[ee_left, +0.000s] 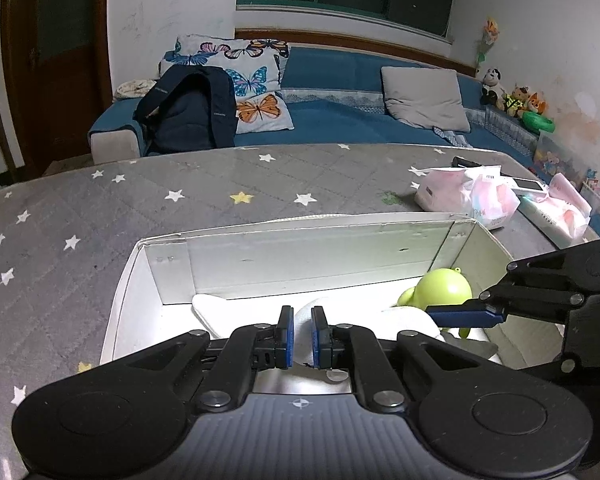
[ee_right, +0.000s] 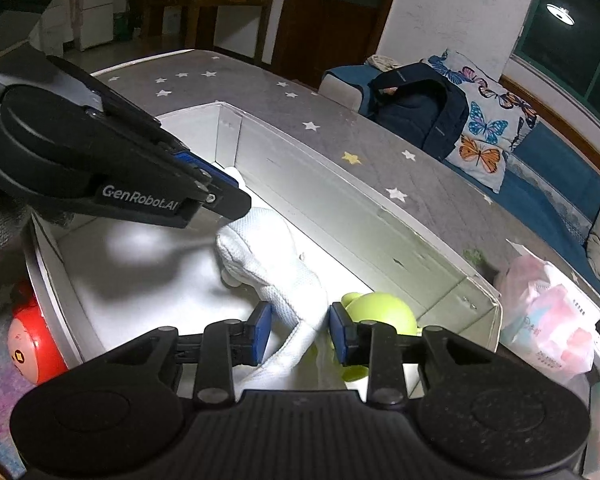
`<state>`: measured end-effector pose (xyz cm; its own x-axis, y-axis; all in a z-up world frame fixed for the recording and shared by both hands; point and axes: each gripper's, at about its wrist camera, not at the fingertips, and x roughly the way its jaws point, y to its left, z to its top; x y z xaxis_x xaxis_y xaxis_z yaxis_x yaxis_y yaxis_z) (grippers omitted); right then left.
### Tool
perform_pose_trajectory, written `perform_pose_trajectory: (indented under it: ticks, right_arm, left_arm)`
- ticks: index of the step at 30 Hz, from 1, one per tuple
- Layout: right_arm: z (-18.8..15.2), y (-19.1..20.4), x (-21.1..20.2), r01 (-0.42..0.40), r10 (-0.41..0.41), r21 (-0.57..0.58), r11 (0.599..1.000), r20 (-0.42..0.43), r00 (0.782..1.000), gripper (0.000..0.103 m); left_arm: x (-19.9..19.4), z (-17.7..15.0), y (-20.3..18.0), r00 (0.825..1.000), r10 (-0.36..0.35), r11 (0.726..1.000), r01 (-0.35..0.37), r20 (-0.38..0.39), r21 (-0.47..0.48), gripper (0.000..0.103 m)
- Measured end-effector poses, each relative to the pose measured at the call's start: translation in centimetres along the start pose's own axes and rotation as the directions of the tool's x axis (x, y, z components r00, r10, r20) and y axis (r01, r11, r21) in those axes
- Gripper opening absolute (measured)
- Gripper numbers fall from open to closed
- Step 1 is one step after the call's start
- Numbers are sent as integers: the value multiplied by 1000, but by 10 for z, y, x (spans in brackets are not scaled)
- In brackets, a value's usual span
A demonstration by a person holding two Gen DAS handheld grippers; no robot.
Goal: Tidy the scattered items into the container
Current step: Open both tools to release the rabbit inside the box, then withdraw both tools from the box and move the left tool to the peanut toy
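Both hand-held grippers, left (ee_left: 303,334) and right (ee_right: 300,330), pinch the white cloth (ee_right: 268,252) inside the white box (ee_right: 340,184). The cloth appears soft, light and limp; grip a bunched fold.

Both grippers point steeply downward side by side, the left gripper (ee_left: 303,330) pinched nearly shut and the right gripper (ee_right: 300,330) likewise narrowed, though its jaws seem to stand slightly further apart.
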<state>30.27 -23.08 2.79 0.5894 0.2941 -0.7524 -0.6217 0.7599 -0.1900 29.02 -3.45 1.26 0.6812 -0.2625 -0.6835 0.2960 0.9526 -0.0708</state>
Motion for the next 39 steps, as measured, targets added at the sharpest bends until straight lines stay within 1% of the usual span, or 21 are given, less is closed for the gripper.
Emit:
perform_pose_trajectory:
  ticks: [4,8,12,13,14,15,16,18,20,21,27,29,33,34,39]
  right_arm:
    - [-1,-1,-5,-3,3,15,1000,16,1000,38]
    - [-1,-5,-12,1,-2,34,999,38,999,49]
    - [-3,-6,-26,7,-12,62,998,68,998,50]
    - [-4,-7,-31,10,-15,68,998,78,997,52]
    - [-5,-7,-36,12,-19,74,997,88,996,54]
    - [-6,-6,-41,13,-21,78,997,99,995,61]
    - [-7,-6,-46,15,-24,81,997,112,993,64]
    - [-10,-4,-58,18,-29,86,996,135,990,65]
    - [-14,0,-69,17,-32,94,995,162,986,78]
    - [-16,2,-76,21,-39,98,995,178,983,81]
    - [-35,16,-114,37,-66,118,992,248,967,88]
    - [-43,22,-126,38,-70,120,992,269,961,97]
    - [-58,36,-146,48,-82,115,992,305,949,100]
    - [-62,39,-149,48,-83,118,992,312,947,103]
    - [-80,51,-161,43,-86,137,990,331,940,103]
  left_arm:
    - [-3,-1,-1,1000,3,1000,-3,-1,-6,11]
    - [-9,0,-1,1000,11,1000,-11,5,-11,14]
    - [-21,-1,-1,1000,10,1000,-9,25,-29,15]
    - [-25,-2,-1,999,11,999,-10,32,-32,15]
    - [-29,-2,-2,999,11,999,-10,38,-35,15]
    - [-33,-3,-3,999,12,999,-10,44,-37,16]
    - [-37,-5,-4,999,11,999,-9,51,-38,17]
    - [-47,-8,-5,998,10,999,-7,66,-40,19]
    - [-56,-11,-8,997,8,999,-4,81,-46,21]
    - [-61,-13,-8,996,6,999,-2,87,-50,21]
    - [-96,-30,-15,992,-4,998,11,129,-58,23]
    - [-107,-37,-17,989,-14,998,23,144,-58,25]
    - [-126,-55,-23,987,-36,997,45,160,-59,25]
    - [-130,-59,-24,986,-42,997,52,162,-61,25]
    - [-145,-83,-27,985,-66,995,78,157,-66,25]
